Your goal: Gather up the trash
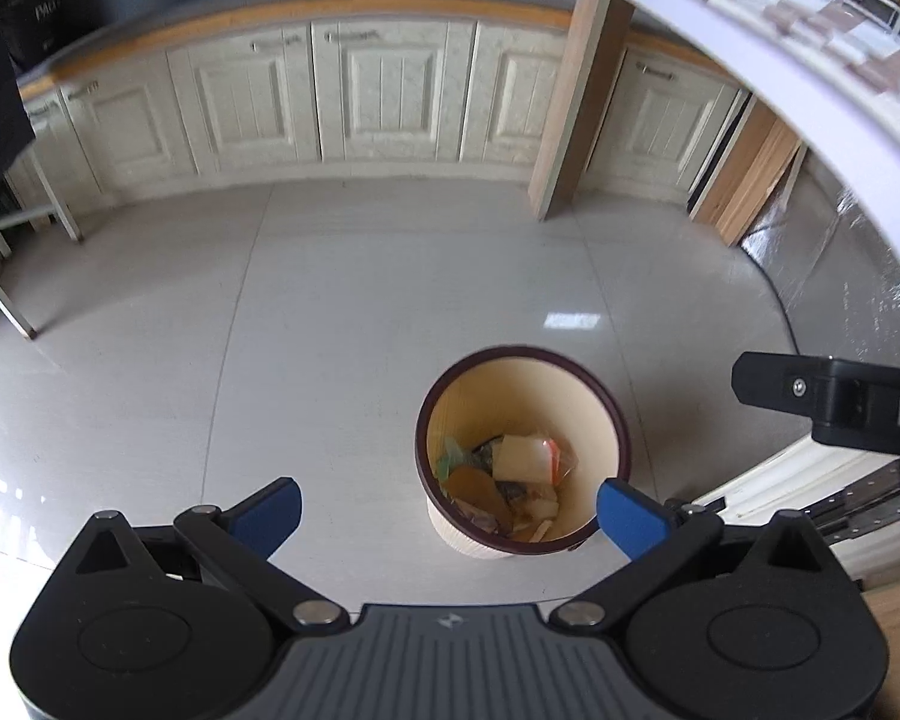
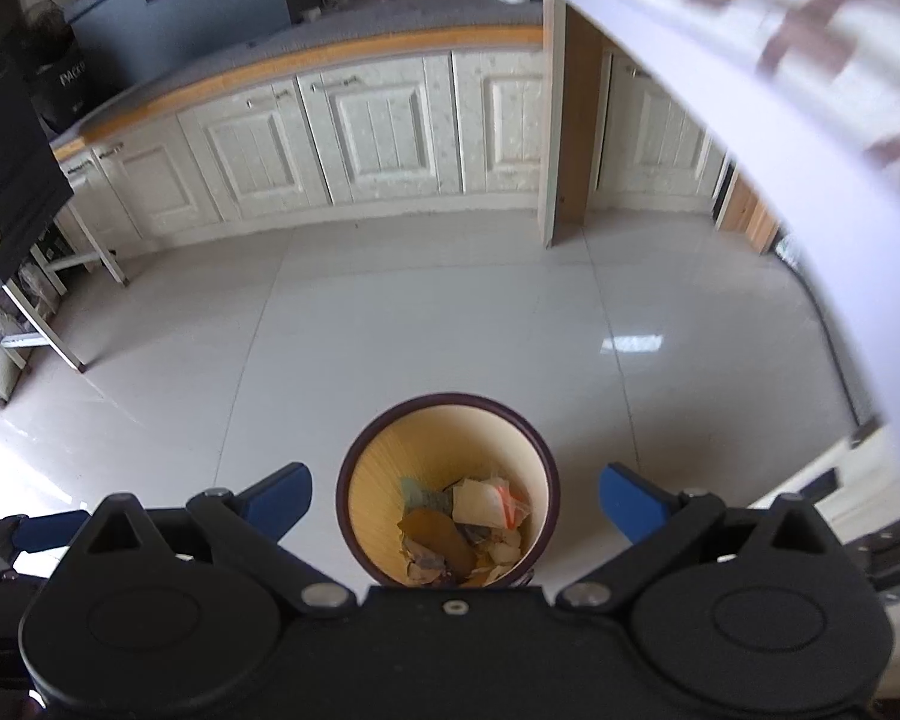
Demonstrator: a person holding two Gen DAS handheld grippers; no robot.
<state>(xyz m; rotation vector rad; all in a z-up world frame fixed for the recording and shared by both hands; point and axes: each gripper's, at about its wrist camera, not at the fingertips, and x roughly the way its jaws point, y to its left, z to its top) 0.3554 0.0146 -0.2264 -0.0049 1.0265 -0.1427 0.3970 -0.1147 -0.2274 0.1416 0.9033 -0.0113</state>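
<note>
The trash bin stands on the tiled floor, below and between the spread blue fingers of the right tongs, which pinch nothing. The left tongs are spread and bare too, the bin beside their right finger. It is round, cream-walled, dark-rimmed, holding crumpled paper scraps and wrappers.

1. The bin is round, with a dark maroon rim and a pale cream, ribbed wall; it stands upright and open on the light tiled floor.
2. The trash lies in a loose heap at the bin's bottom: a white paper piece with an orange mark, a brown flat scrap, greenish bits and pale torn pieces.
</note>
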